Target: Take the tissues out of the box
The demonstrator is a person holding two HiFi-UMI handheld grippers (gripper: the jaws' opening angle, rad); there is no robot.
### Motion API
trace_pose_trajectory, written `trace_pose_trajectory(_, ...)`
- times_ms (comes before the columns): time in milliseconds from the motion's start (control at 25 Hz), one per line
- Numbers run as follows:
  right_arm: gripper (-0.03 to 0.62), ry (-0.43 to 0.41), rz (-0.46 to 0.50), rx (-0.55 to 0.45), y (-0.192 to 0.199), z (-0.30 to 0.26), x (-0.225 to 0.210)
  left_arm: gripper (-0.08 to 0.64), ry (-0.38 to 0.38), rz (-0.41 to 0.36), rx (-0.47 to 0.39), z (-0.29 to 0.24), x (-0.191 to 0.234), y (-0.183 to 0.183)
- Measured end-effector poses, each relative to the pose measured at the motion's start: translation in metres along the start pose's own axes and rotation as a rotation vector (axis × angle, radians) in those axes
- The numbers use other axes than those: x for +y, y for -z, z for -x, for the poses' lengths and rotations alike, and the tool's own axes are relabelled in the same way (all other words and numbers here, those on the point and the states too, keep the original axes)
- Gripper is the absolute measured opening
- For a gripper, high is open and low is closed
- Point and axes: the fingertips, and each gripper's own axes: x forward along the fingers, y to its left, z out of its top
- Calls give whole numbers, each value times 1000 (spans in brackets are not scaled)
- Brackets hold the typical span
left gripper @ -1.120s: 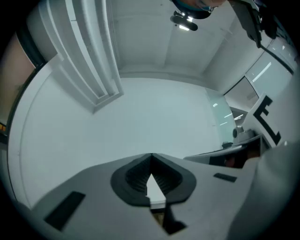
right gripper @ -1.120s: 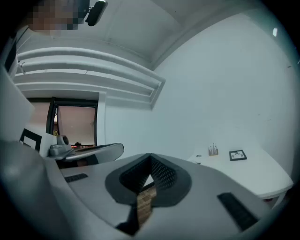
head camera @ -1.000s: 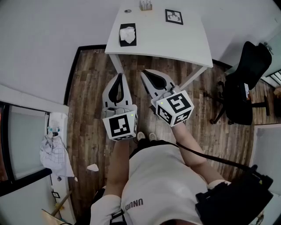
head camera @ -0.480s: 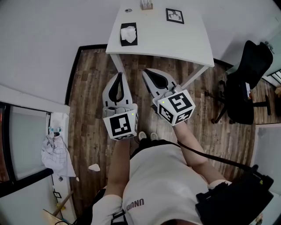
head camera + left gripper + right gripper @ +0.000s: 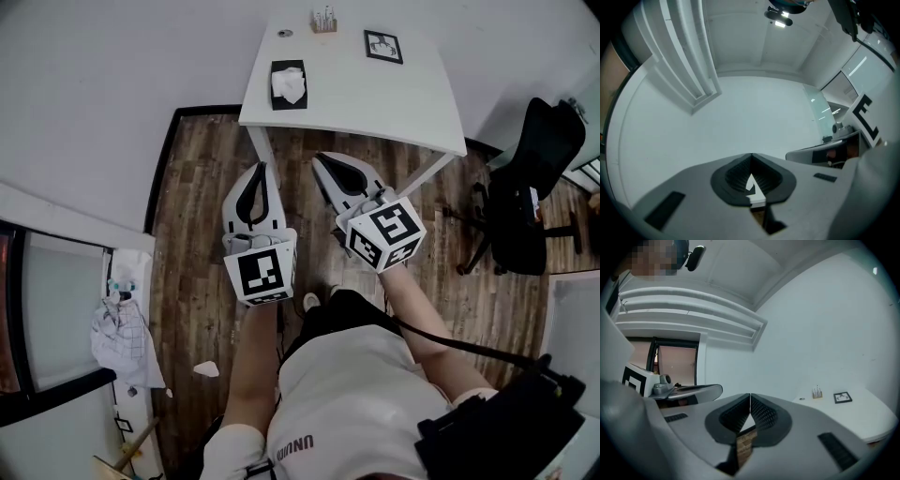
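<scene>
A black tissue box [image 5: 289,84] with a white tissue [image 5: 291,86] sticking out lies on the left part of the white table [image 5: 375,94]. Both grippers hang over the wooden floor, short of the table's near edge and apart from the box. In the head view my left gripper [image 5: 262,167] points toward the table, shut with nothing in it. Beside it my right gripper [image 5: 320,158] is also shut and empty. In the left gripper view the left gripper [image 5: 751,155] faces a bare white wall. The right gripper [image 5: 750,395] looks toward the table [image 5: 853,416]; the box is hidden there.
On the table's far side are a framed marker card [image 5: 382,45], a small holder with upright sticks [image 5: 324,19] and a small round piece [image 5: 285,32]. A black office chair [image 5: 530,187] stands at the right. A white checked cloth [image 5: 120,333] and a paper scrap [image 5: 204,369] lie at the left.
In the head view the table and box have shifted a little lower and to the right, and the grippers sit slightly lower in the frame. Both stay shut, side by side.
</scene>
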Motion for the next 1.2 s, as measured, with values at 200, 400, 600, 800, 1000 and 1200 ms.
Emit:
trace_pose_trajectory(200,20,25,-16,-7,5,-12,-5,12,-9,6,17,-5,10,10)
trace_pose_trajectory(400,20,22,-18,-13,5,-22,-19,12,-25,11,28,-19,14,23)
trace_pose_trajectory(600,20,13,-23,-18,1,-45,-44,12,-26,13,48,-51,21,31)
trace_pose_trajectory(800,20,12,-38,-16,1,-75,-75,12,-37,-3,72,-92,29,41)
trace_pose_trajectory(1000,20,8,-66,-3,8,-104,-111,12,-26,-15,107,-136,31,56)
trace_pose_trajectory(1200,20,5,-91,17,12,-132,-145,12,-31,-15,141,-178,34,68)
